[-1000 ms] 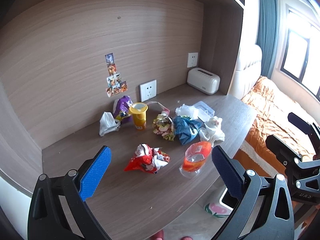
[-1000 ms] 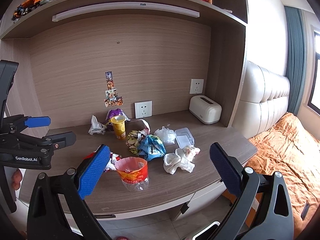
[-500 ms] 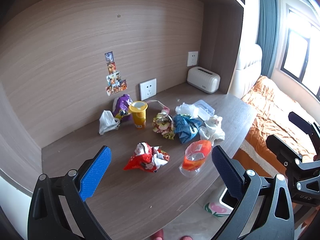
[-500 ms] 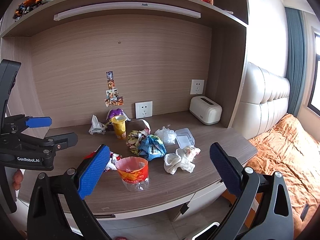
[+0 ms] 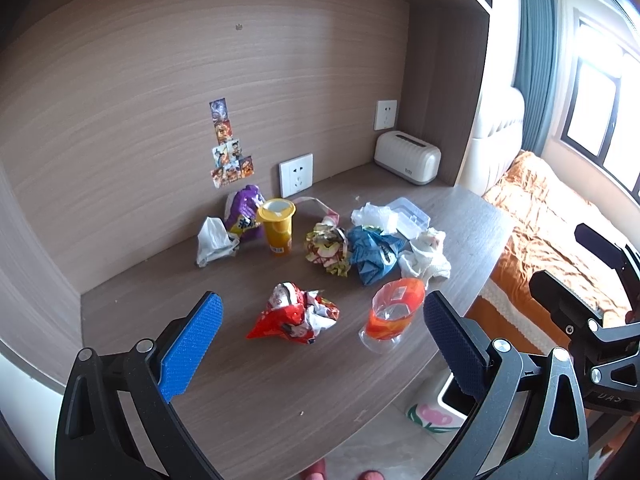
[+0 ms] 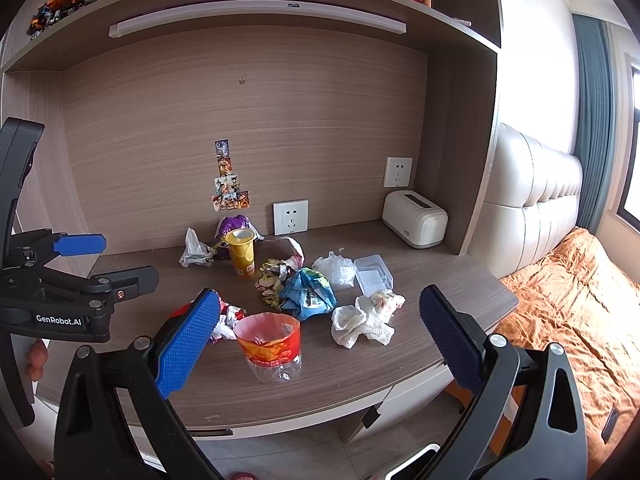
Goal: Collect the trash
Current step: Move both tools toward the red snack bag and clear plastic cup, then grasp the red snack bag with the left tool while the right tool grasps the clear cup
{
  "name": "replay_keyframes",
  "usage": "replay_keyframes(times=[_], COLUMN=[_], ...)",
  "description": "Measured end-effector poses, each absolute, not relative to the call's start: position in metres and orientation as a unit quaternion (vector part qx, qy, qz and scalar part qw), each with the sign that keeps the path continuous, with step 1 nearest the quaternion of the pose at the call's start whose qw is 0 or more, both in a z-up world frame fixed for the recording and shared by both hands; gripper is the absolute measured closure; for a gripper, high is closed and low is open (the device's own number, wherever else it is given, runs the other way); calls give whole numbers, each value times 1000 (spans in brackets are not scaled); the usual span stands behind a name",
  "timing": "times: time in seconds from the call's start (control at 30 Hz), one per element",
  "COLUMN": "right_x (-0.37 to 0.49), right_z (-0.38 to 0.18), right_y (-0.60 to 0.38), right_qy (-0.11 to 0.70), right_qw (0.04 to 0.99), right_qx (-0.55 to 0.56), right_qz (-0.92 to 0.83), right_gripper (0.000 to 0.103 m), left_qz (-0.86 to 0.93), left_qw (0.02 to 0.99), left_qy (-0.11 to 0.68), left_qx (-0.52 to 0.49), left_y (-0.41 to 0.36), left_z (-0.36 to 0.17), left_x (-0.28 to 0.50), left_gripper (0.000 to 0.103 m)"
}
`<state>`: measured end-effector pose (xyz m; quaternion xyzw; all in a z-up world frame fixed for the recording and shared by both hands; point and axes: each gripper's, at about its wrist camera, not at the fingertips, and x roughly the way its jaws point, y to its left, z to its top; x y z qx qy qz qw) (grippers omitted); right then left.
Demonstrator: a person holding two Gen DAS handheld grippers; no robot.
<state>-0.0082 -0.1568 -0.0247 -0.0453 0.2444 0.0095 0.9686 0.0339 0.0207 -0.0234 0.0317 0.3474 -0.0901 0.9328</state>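
Trash lies on the wooden desk [image 5: 248,380]: a crumpled red wrapper [image 5: 296,314], a cut bottle with an orange label [image 5: 394,312], a blue bag [image 5: 372,252], a white tissue [image 5: 426,258], a yellow cup [image 5: 277,224], a purple bag [image 5: 244,212]. My left gripper [image 5: 320,344] is open and empty, held above the desk front, short of the red wrapper. My right gripper [image 6: 318,340] is open and empty, in front of the cut bottle [image 6: 270,346]. The left gripper also shows at the left of the right wrist view [image 6: 80,260].
A white toaster [image 5: 408,156] stands at the back right. A clear plastic box [image 5: 410,216] and a white plastic bag [image 5: 214,240] lie among the trash. A white bin [image 5: 456,396] stands on the floor under the desk edge. A bed [image 5: 552,216] is at right.
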Motion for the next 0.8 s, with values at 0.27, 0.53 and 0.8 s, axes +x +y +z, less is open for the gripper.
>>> replay_keyframes(times=[0.27, 0.53, 0.8], right_x=[1, 21, 52], right_z=[-29, -60, -116], right_y=[-151, -140, -120], right_qy=[250, 279, 340], right_qw=[967, 959, 938], right_qx=[-43, -38, -53], right_qz=[17, 35, 35], right_gripper=[4, 4, 4], left_qz=[-89, -111, -137], left_qw=[933, 930, 913], left_qy=[348, 342, 377], left_qx=[31, 71, 75], left_y=[23, 31, 51], left_z=[-26, -60, -109], left_x=[37, 50, 92], left_gripper=[4, 4, 4])
